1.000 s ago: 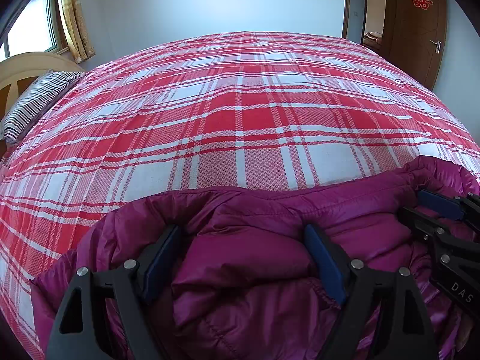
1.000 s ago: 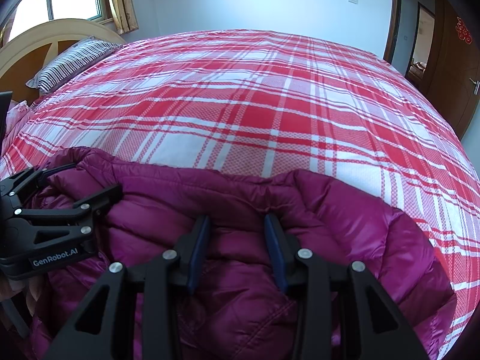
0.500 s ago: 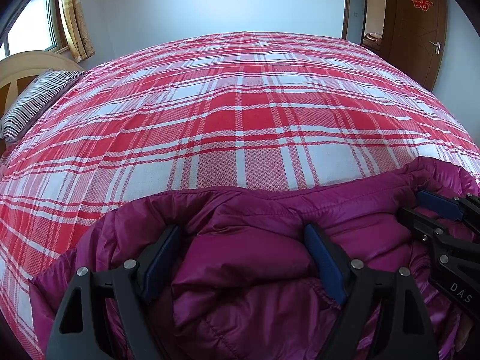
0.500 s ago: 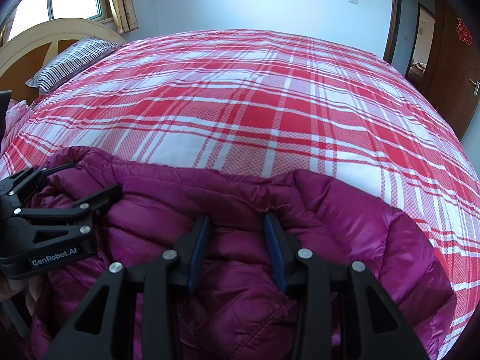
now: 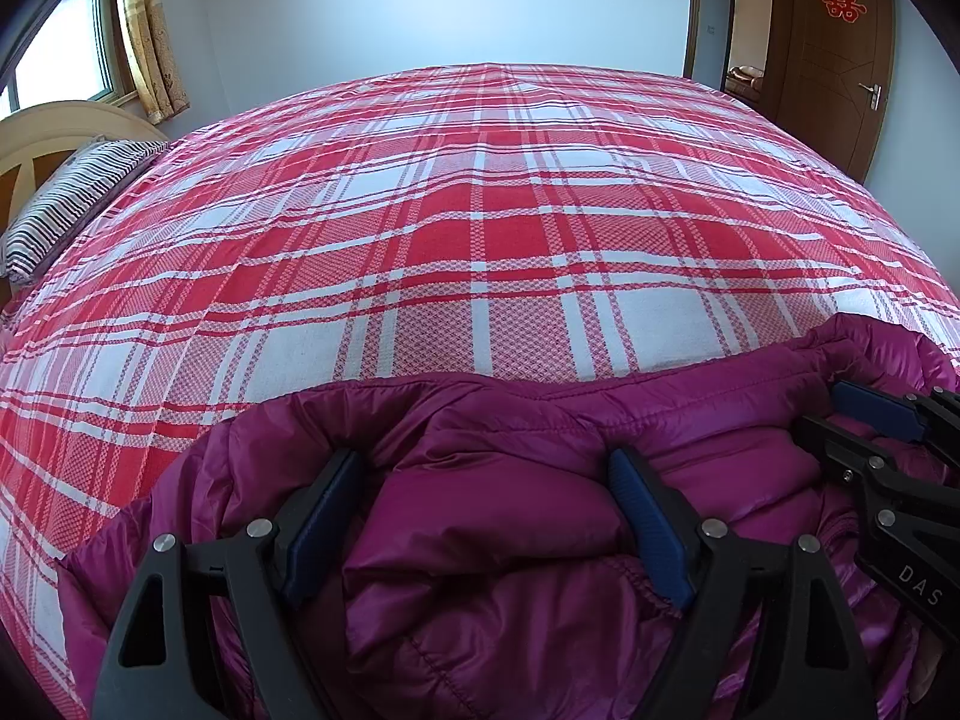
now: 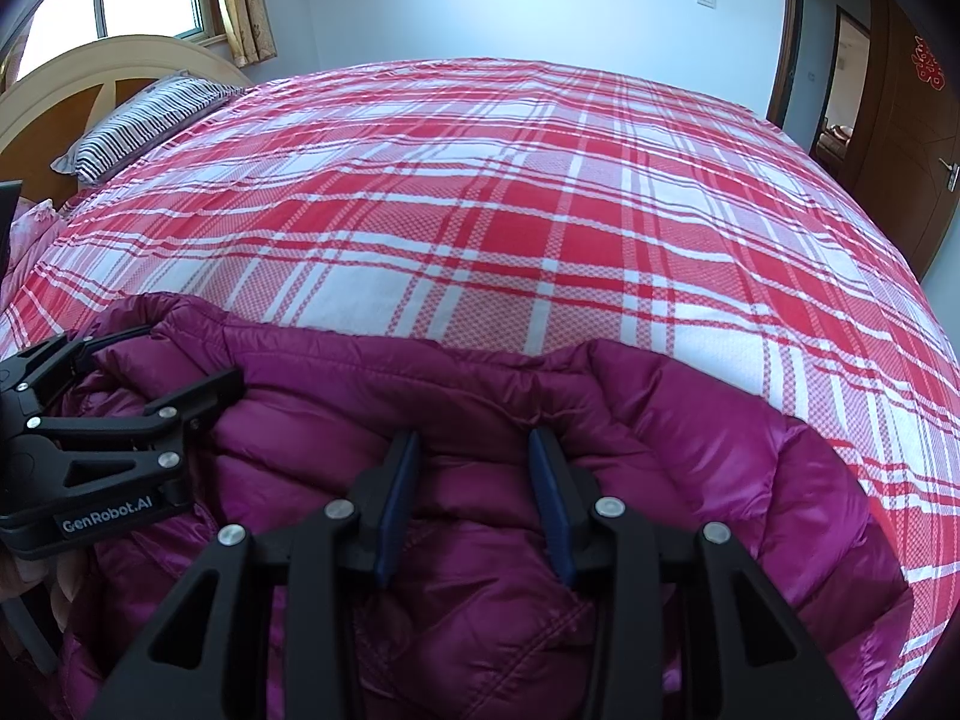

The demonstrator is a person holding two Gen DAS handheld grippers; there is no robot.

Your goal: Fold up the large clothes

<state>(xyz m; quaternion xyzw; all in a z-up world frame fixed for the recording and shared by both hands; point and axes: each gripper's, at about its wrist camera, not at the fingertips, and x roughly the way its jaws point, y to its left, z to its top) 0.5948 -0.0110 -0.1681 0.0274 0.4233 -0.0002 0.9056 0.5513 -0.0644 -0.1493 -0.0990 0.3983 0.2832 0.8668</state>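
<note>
A magenta puffer jacket (image 5: 510, 516) lies bunched at the near edge of the bed, also in the right wrist view (image 6: 690, 456). My left gripper (image 5: 486, 468) is open wide, its blue pads on either side of a puffy fold of the jacket. It also shows at the left of the right wrist view (image 6: 162, 372). My right gripper (image 6: 474, 444) has its jaws partly closed, pressing on a fold of the jacket between the pads. It appears at the right of the left wrist view (image 5: 852, 414).
The bed carries a red and white plaid cover (image 5: 480, 228) that stretches far ahead. A striped pillow (image 6: 138, 120) and a cream headboard (image 6: 66, 78) are at the far left. A brown door (image 5: 834, 48) stands at the right.
</note>
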